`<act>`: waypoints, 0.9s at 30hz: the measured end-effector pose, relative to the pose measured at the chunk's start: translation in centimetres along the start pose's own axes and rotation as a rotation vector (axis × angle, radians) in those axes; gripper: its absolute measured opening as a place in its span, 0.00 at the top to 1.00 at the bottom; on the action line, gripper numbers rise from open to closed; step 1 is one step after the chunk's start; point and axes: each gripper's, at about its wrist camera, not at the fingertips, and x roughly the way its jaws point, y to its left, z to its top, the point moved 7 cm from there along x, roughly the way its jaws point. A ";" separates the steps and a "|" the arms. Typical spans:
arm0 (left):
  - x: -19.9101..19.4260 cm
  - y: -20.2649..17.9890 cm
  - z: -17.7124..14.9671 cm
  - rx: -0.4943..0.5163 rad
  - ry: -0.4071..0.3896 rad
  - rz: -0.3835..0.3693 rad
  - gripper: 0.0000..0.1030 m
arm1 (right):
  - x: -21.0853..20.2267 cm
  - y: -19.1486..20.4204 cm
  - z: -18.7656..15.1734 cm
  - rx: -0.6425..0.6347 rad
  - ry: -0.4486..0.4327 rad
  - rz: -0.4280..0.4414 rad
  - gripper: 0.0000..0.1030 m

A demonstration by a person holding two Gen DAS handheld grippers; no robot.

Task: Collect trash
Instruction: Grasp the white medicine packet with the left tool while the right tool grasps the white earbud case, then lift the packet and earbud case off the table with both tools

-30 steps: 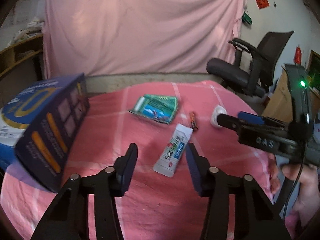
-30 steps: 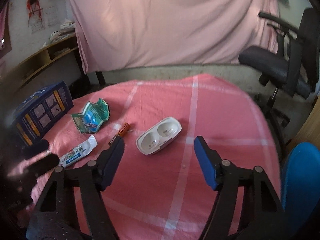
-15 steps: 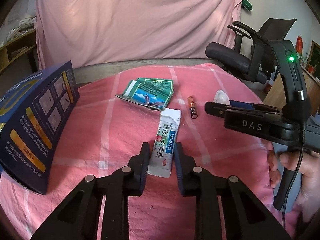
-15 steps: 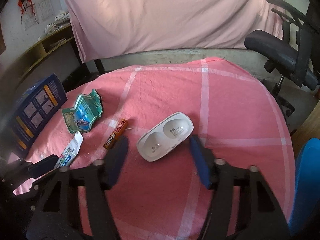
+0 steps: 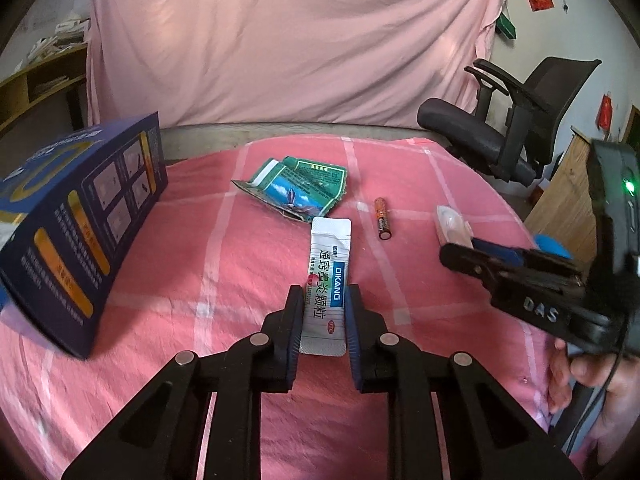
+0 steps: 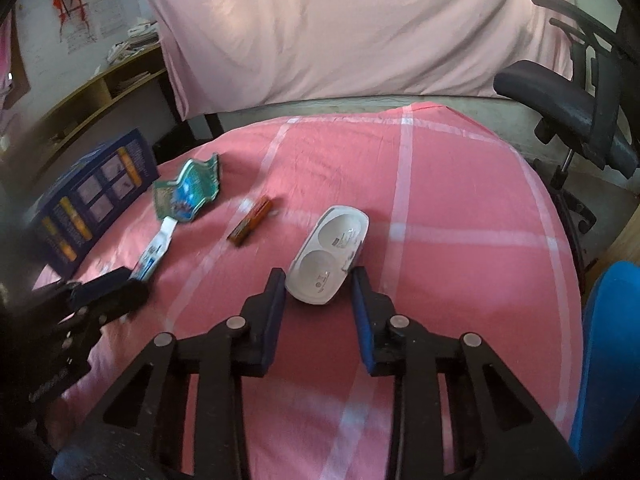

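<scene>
Nothing collected yet: all trash on the pink-clothed table [image 5: 248, 248]. Blue box [image 5: 76, 216] at left edge, likely the bin. Green wrapper [image 5: 298, 188], white blister tray [image 6: 328, 256], battery [image 5: 382, 218] all loose. Left gripper [image 5: 323, 320] fingers clamped on sachet [image 5: 328, 276], not lifted. Right gripper [image 6: 320, 300] fingers apart, straddling tray's near end. No obstruction; office chair [image 5: 516, 136] beyond the table.

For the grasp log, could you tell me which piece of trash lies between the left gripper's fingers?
The white sachet with blue print: only it lies between the left gripper fingers; the green wrapper and battery lie beyond.
</scene>
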 end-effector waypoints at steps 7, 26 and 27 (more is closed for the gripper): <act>-1.2 -1.1 -0.1 0.015 -0.023 0.007 0.84 | -2.3 -0.5 -0.7 0.029 -0.060 0.041 0.45; -8.5 -8.0 4.6 0.075 -0.311 -0.067 0.84 | -14.9 -0.7 0.1 -0.046 -0.576 -0.052 0.45; -9.0 -8.8 5.0 0.091 -0.331 -0.075 0.84 | -15.8 -1.1 0.3 -0.037 -0.604 -0.062 0.46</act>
